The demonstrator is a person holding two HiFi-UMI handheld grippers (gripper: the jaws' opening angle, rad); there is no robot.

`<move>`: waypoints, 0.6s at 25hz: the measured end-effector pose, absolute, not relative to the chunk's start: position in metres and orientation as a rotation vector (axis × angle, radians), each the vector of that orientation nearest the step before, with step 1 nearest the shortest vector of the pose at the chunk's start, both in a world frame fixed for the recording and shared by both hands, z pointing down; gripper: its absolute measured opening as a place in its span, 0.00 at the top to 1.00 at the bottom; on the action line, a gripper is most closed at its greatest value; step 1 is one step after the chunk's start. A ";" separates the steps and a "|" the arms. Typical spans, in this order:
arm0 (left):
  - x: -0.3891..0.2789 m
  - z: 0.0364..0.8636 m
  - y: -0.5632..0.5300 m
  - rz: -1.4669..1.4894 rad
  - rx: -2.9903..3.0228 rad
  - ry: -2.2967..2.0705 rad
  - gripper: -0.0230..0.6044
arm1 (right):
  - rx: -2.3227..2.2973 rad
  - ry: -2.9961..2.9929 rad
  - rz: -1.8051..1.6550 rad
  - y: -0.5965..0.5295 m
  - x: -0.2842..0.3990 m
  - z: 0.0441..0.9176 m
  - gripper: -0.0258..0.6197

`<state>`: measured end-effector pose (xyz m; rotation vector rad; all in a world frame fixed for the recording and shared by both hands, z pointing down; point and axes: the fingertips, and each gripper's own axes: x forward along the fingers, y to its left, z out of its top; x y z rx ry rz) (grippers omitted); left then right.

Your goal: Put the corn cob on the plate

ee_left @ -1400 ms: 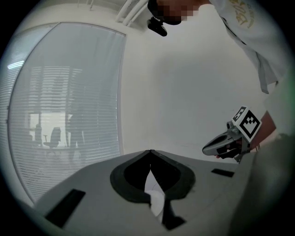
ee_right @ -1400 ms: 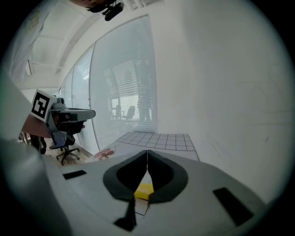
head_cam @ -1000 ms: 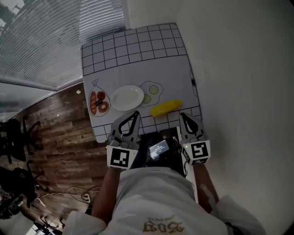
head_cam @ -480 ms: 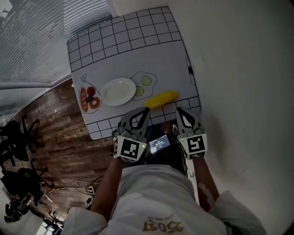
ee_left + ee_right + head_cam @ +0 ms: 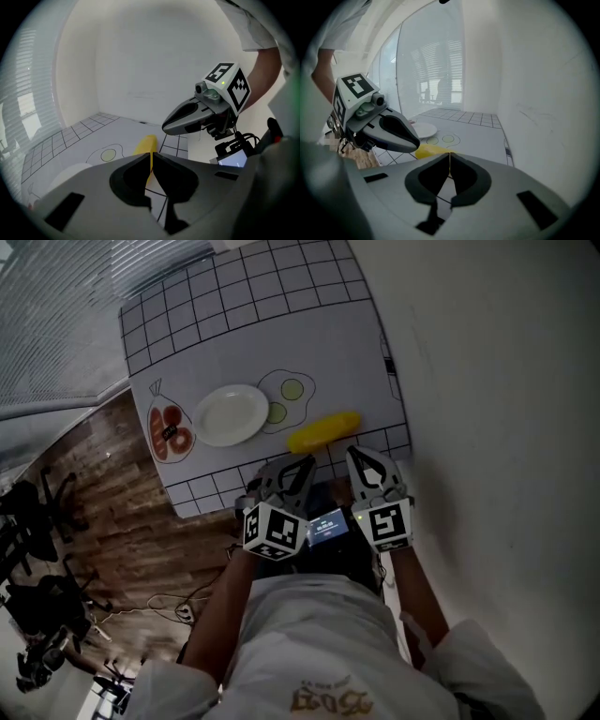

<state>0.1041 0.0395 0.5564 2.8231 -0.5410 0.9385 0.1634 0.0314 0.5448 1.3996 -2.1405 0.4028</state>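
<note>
Yellow against the pale gridded desk [image 5: 328,343], the corn cob [image 5: 323,431] lies on its side close to the desk's near edge. It is at about 4 o'clock from the white plate [image 5: 231,414] and apart from it. A drawn fried egg [image 5: 286,399] sits between the two (a drawn bag of red pieces [image 5: 169,427] lies at the plate's 9 o'clock).

The left gripper [image 5: 307,462] hovers at the cob's 7 o'clock, its fingers pressed together with nothing between them. In the left gripper view the cob shows just beyond their tips. The right gripper [image 5: 355,453] hangs at the cob's 5 o'clock, fingers likewise closed and empty.

Both grippers point toward 12 o'clock, side by side over the desk's near edge. Neither one touches the cob.
</note>
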 end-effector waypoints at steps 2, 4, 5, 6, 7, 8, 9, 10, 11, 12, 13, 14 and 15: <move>0.105 0.564 0.042 0.967 2.812 -0.551 0.95 | 1.376 -2.158 0.404 0.032 0.160 0.550 0.95; 0.106 0.571 0.044 0.987 2.790 -0.554 0.95 | 1.347 -2.160 0.408 0.034 0.158 0.555 0.95; 0.106 0.575 0.044 0.995 2.779 -0.554 0.95 | 1.336 -2.161 0.410 0.034 0.157 0.558 0.95; 0.107 0.579 0.044 1.002 2.769 -0.556 0.95 | 1.328 -2.163 0.414 0.034 0.157 0.559 0.95; 0.107 0.582 0.043 1.007 2.763 -0.560 0.95 | 1.321 -2.165 0.418 0.033 0.157 0.561 0.95; 0.108 0.584 0.041 1.009 2.758 -0.566 0.95 | 1.312 -2.162 0.422 0.033 0.157 0.563 0.95; 0.109 0.585 0.040 1.006 2.754 -0.571 0.94 | 1.302 -2.158 0.422 0.033 0.157 0.566 0.95; 0.109 0.585 0.038 0.996 2.748 -0.574 0.93 | 1.293 -2.155 0.418 0.033 0.157 0.567 0.95; 0.110 0.583 0.036 0.981 2.742 -0.577 0.92 | 1.286 -2.155 0.412 0.032 0.157 0.568 0.95; 0.110 0.581 0.033 0.964 2.735 -0.580 0.89 | 1.282 -2.155 0.406 0.029 0.156 0.567 0.95; 0.110 0.578 0.028 0.948 2.726 -0.585 0.85 | 1.279 -2.155 0.402 0.026 0.156 0.566 0.95; 0.110 0.577 0.024 0.935 2.717 -0.592 0.81 | 1.274 -2.155 0.398 0.023 0.155 0.565 0.95; 0.110 0.575 0.019 0.927 2.709 -0.601 0.80 | 1.266 -2.156 0.394 0.022 0.154 0.566 0.95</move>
